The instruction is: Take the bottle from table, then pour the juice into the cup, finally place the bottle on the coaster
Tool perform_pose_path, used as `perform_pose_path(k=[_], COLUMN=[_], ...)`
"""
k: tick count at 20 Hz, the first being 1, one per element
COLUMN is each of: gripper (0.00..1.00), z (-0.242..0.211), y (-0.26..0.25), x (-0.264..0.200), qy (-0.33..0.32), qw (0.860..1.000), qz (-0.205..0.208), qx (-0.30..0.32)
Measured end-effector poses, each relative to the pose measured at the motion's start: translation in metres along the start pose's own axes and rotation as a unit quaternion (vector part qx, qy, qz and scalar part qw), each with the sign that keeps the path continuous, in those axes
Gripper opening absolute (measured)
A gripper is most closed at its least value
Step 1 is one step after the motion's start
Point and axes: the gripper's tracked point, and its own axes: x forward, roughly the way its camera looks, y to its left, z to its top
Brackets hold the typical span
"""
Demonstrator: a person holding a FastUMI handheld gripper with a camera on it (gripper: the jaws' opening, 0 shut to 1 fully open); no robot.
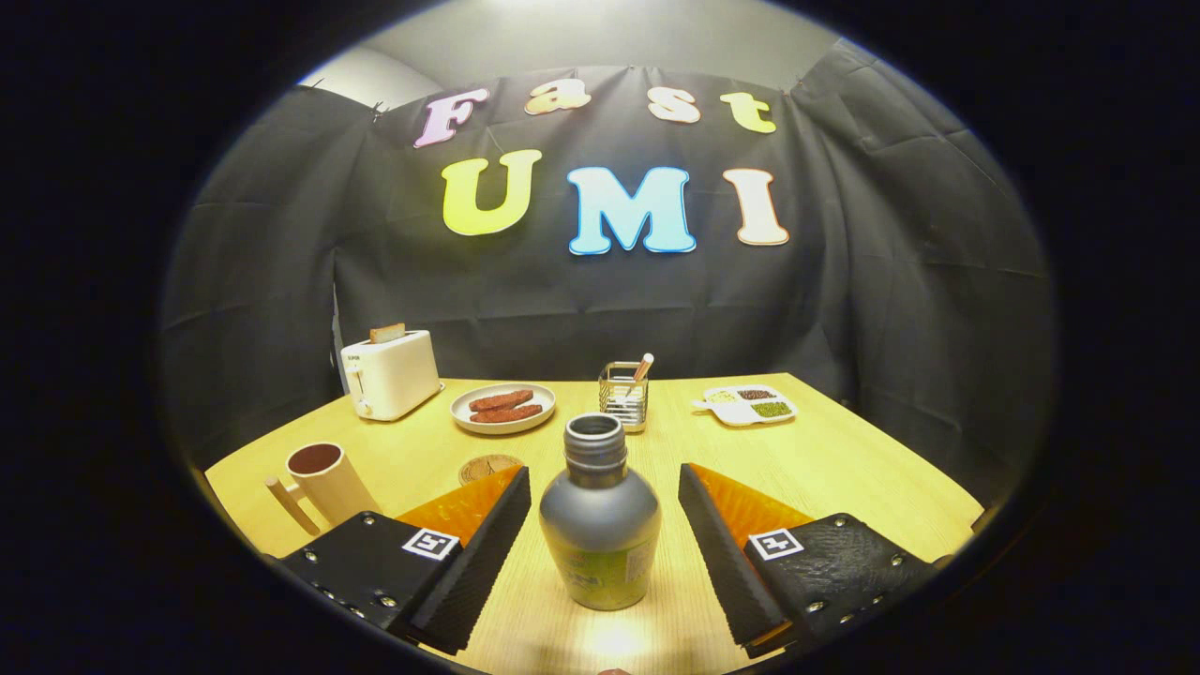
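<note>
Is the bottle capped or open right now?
Open: the bottle stands upright between the gripper's spread jaws, its bare mouth showing no cap.

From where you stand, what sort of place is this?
Probably a mock breakfast table in a cloth-walled booth: a toaster, a plate of sausages, and an uncapped bottle between the open gripper fingers.

Warm light cast from above, table (pixel 825 459) brightly lit, a glare patch seen on the wood just before the bottle (pixel 600 525), dark wall left dim, centre kept sharp, fisheye bending and darkening seen towards the edges, tongs (pixel 605 525) held open
</note>
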Motion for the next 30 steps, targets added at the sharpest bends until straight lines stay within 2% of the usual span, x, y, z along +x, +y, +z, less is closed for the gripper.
perform_pose_path(k=[15, 27, 30], gripper=[0.97, 0.97, 0.83], z=[-0.056, -0.082, -0.083], y=[-0.001, 0.006, 0.007], x=[0.011, 0.018, 0.021], qy=[0.067, 0.104, 0.106], qw=[0.998, 0.994, 0.994], qz=[0.015, 0.026, 0.023], qx=[-0.009, 0.016, 0.006])
